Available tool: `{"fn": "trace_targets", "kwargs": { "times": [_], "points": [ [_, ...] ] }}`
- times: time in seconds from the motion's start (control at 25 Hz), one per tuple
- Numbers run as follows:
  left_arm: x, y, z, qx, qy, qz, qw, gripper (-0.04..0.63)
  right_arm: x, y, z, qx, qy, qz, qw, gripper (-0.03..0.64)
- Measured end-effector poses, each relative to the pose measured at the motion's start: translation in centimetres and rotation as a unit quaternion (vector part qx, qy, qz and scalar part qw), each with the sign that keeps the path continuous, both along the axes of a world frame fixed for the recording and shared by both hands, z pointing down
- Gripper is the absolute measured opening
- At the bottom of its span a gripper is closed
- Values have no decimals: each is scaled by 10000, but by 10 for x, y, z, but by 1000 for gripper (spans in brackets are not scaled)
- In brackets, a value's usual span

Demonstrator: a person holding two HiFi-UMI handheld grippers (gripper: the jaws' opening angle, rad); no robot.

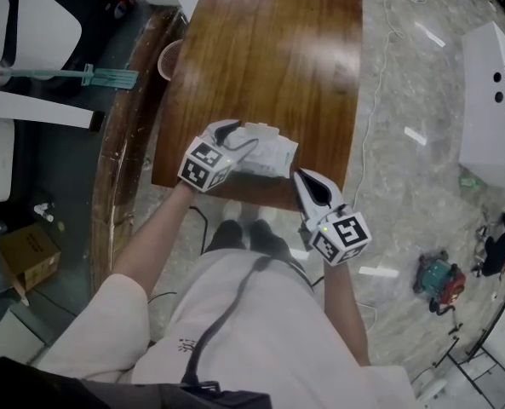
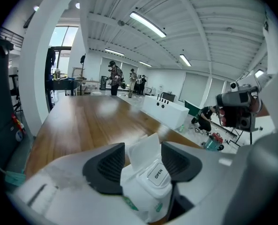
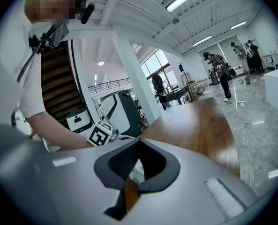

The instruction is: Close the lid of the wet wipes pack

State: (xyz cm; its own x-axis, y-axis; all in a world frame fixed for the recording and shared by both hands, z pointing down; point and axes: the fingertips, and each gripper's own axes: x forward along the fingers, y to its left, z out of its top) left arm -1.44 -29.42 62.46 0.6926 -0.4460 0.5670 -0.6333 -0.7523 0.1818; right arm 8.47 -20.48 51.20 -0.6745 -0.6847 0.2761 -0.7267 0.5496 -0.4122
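- Bench [image 1: 269, 58]: brown wood, running ahead of and below both sets of jaws. Its near edge lies just behind them, so I judge a hard push could send the pack off it.
- Wet wipes pack [image 2: 146, 191]: white, lying between the left jaws near that edge.
- Left gripper [image 2: 143, 146]: angled down over the pack with the forearm stretched forward. Its jaws stand apart on either side of the pack and are not clamped on it. I expect the soft pack to slide or buckle if pressed while loose.
- Right gripper [image 3: 139, 142]: held closer to level, with its jaws together at the tips and nothing between them. The pack is just ahead of them.
- White flap [image 2: 141, 156]: standing upright between the left jaw tips. I take it for the lid, not yet shut, and a jaw could snag it.
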Motion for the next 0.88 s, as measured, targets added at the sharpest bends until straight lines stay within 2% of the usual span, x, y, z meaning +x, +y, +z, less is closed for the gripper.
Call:
{"fn": "trace_targets", "kwargs": {
  "times": [0.28, 0.88],
  "points": [
    [6, -8, 13, -40, -184, 340, 9992, 275, 8, -5, 2, -41, 64, 80, 9999, 9],
    [20, -11, 20, -204, -103, 649, 9976, 272, 11, -11, 5, -118, 33, 242, 9996, 9]
  ]
}}
